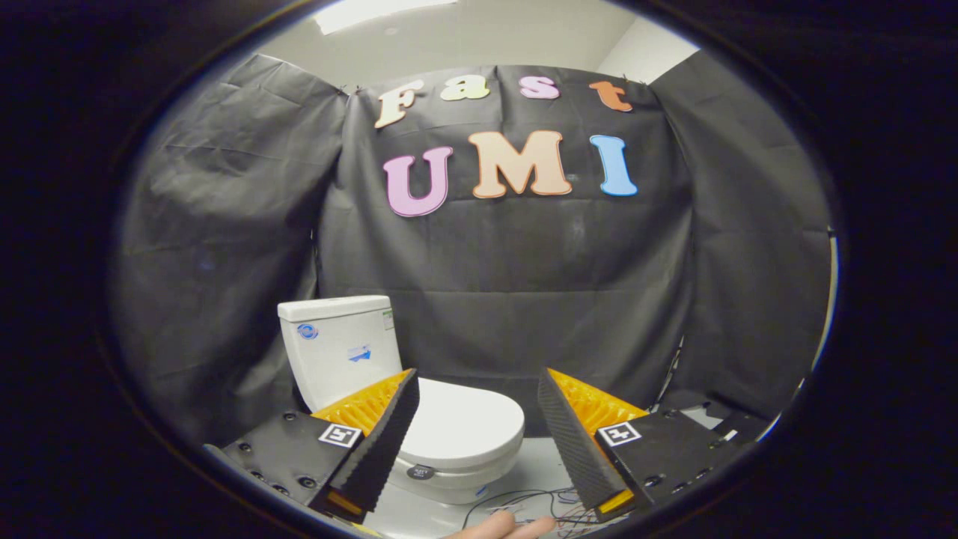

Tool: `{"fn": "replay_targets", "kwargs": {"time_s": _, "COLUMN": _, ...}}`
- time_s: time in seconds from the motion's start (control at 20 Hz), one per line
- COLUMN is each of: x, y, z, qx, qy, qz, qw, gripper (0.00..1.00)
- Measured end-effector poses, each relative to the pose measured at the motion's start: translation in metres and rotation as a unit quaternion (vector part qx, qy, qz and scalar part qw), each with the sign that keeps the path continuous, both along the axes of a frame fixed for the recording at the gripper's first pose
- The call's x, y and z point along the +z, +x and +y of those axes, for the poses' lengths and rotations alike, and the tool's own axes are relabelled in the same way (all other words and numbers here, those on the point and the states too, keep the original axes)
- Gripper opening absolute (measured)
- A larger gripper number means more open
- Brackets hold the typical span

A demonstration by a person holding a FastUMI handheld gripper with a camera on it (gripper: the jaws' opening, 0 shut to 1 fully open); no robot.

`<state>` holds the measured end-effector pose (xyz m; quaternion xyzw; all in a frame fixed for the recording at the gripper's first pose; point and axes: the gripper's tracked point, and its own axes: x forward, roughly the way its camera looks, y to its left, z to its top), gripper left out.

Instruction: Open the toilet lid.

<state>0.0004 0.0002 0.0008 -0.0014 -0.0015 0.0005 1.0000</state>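
A white toilet stands ahead and a little to the left, its tank (pixel 340 348) against the black cloth wall. Its lid (pixel 464 428) lies flat, closed over the bowl. My gripper (pixel 477 385) is open, hovering above the floor with nothing between its fingers. The left finger (pixel 382 438) overlaps the lid's left side in the view; the right finger (pixel 572 438) stands to the right of the bowl. The lid's front rim lies between the two fingers, some way beyond them.
Black cloth walls close the booth behind and on both sides. Thin wires (pixel 524 501) lie on the pale floor just right of the bowl's base. A person's fingers (pixel 501 528) show at the very bottom, below the gripper.
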Motion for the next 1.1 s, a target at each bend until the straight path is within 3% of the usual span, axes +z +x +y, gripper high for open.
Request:
{"fn": "replay_targets", "kwargs": {"time_s": 0.3, "x": 0.003, "y": 0.006, "z": 0.001, "qx": 0.001, "qy": -0.010, "qz": -0.009, "qw": 1.000, "gripper": 0.98}}
{"fn": "replay_targets", "kwargs": {"time_s": 0.55, "x": -0.001, "y": 0.052, "z": 0.010, "qx": 0.007, "qy": -0.018, "qz": 0.003, "qw": 1.000, "gripper": 0.99}}
{"fn": "replay_targets", "kwargs": {"time_s": 0.75, "x": 0.015, "y": 0.069, "z": 0.017, "qx": 0.014, "qy": -0.026, "qz": -0.039, "qw": 0.999, "gripper": 0.99}}
{"fn": "replay_targets", "kwargs": {"time_s": 1.1, "x": -0.028, "y": 0.091, "z": 0.043, "qx": 0.021, "qy": 0.015, "qz": -0.019, "qw": 0.999, "gripper": 0.99}}
